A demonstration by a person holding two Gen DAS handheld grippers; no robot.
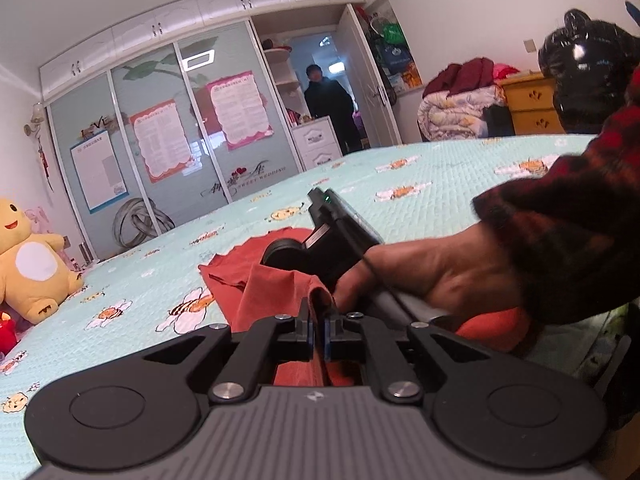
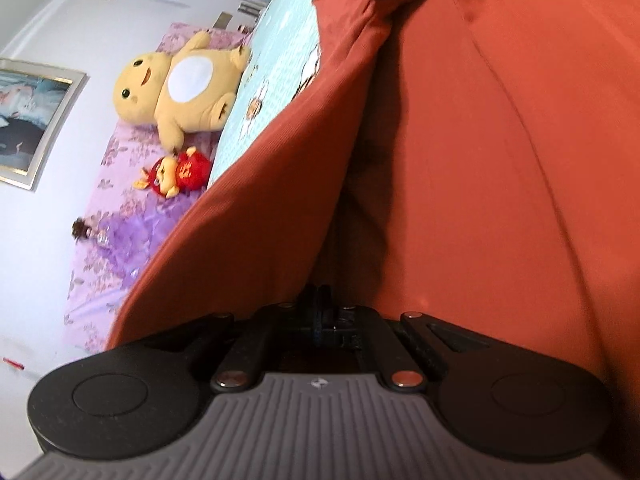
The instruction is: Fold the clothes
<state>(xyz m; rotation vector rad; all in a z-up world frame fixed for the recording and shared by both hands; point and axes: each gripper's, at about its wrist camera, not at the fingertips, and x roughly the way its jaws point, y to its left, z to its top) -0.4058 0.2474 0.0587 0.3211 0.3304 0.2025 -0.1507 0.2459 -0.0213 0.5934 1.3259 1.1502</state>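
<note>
While both claws are pinched onto cloth, notes run from big to small.

Bed point(image 1: 440, 168): wide, pale green quilted cover with bee-and-flower print, carrying everything.

Garment point(image 1: 256, 280): rust-orange, partly lying on the bed cover, partly lifted. From the right wrist view it rises as a draped sheet point(image 2: 480, 160) with a deep vertical crease, filling most of the frame.

Right hand point(image 1: 432, 276): dark red checked sleeve, gripping the right claw's handle just ahead of my left claw, low over the cloth.

Left claw point(image 1: 319, 334): jaws nearly together, a raised ridge of the orange fabric pinched between the blue pads.

Right claw point(image 2: 324, 320): jaws drawn close, fabric falling over and around the tips; it looks clamped on an edge, though the cloth hides the contact itself.

Judgement: a fold is in progress, with two held points close together. How many folds are already in, I cannot tell.

To do it well: keep both pinches firm, hold the edge between them taut and level, carry it across low, and lay it down so the edges line up and that crease smooths out before letting go.

Yellow plush toy point(image 1: 32, 260) sits well clear at the bed's far side.
</note>
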